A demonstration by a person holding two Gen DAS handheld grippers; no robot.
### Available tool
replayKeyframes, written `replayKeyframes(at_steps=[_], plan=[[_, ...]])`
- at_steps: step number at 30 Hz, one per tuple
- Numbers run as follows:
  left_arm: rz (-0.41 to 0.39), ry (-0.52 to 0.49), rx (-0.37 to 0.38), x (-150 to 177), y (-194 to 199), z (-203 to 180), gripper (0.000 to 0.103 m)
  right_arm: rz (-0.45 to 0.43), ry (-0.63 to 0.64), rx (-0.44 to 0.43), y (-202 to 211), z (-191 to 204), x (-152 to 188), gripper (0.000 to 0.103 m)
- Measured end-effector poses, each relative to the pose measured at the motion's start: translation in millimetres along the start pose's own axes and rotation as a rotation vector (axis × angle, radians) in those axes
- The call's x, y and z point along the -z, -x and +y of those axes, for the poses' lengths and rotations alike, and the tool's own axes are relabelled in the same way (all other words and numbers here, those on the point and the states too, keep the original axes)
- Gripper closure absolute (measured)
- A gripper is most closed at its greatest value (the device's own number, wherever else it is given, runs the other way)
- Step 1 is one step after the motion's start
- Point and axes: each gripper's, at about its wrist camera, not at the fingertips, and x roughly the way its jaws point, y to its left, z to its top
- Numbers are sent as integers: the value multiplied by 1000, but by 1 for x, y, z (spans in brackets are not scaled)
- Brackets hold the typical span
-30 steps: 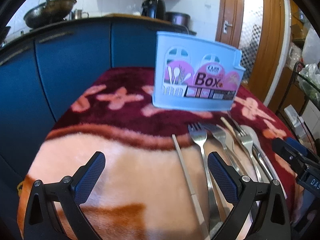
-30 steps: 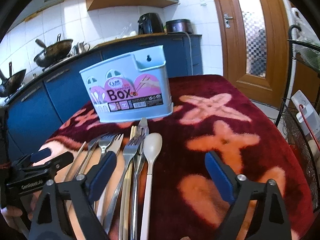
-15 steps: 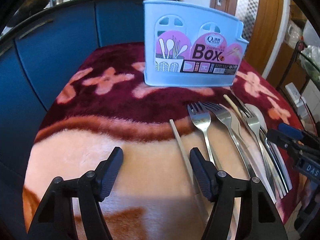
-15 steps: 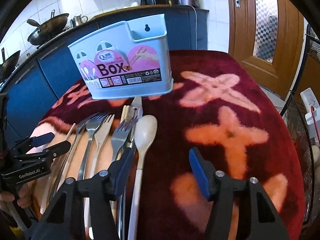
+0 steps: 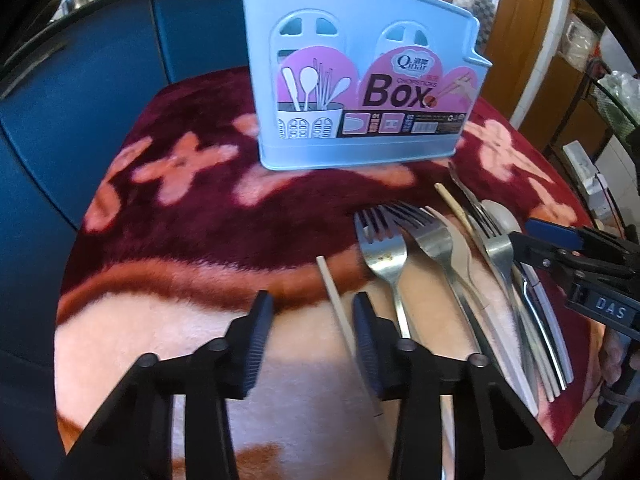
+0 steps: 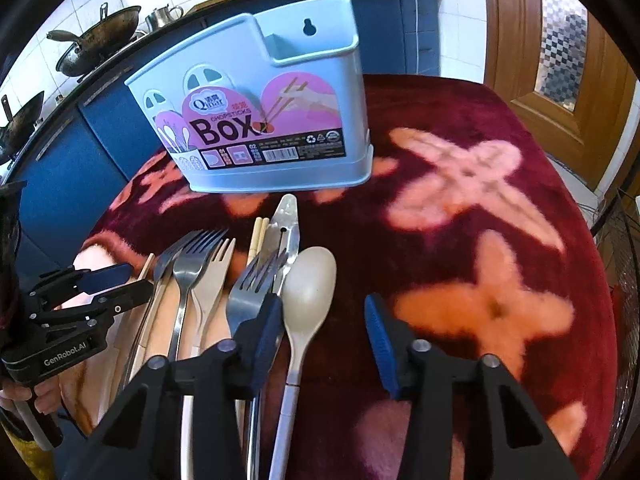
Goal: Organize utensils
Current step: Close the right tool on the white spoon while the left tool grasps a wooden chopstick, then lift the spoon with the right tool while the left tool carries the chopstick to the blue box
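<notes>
A light blue utensil box (image 5: 360, 80) with a pink "Box" label stands upright at the back of the table; it also shows in the right wrist view (image 6: 264, 112). Several forks (image 5: 384, 256), chopsticks (image 5: 340, 312), a peeler (image 6: 286, 224) and a beige spoon (image 6: 310, 280) lie side by side in front of it. My left gripper (image 5: 310, 320) is open and empty, low over the blanket, just left of a single chopstick. My right gripper (image 6: 324, 320) is open and empty, with the spoon's handle between its fingers.
The table is covered by a maroon blanket with pink flower shapes (image 6: 472, 176). Blue kitchen cabinets (image 5: 80, 80) stand behind, with woks (image 6: 96, 40) on the counter. A wooden door (image 6: 560, 60) and a wire rack (image 5: 608, 92) are on the right.
Both grippers have moved forward and down toward the utensils, and both sets of jaws have narrowed from wide open to a smaller gap. Nothing was picked up.
</notes>
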Motion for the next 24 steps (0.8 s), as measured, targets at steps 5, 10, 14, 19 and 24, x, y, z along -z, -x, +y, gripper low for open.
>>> replayKeyframes(at_steps=[5,10,14,19,24], plan=[[21,3,26,-3,0,-3,80,36,-17,-57,-4,-1,-6,74],[19,70,76,-4,-1,4,94,50,-76,-103,-3,-8,-8,74],[18,127,129,-3,2,13,99,41,-108,-145,6,-12,-5,75],[-24,148,160,1,14,15,99,-16,-125,-188,24,-11,-2,75],[-97,153,177,5,35,13,99,-118,-92,-183,50,-2,0,75]])
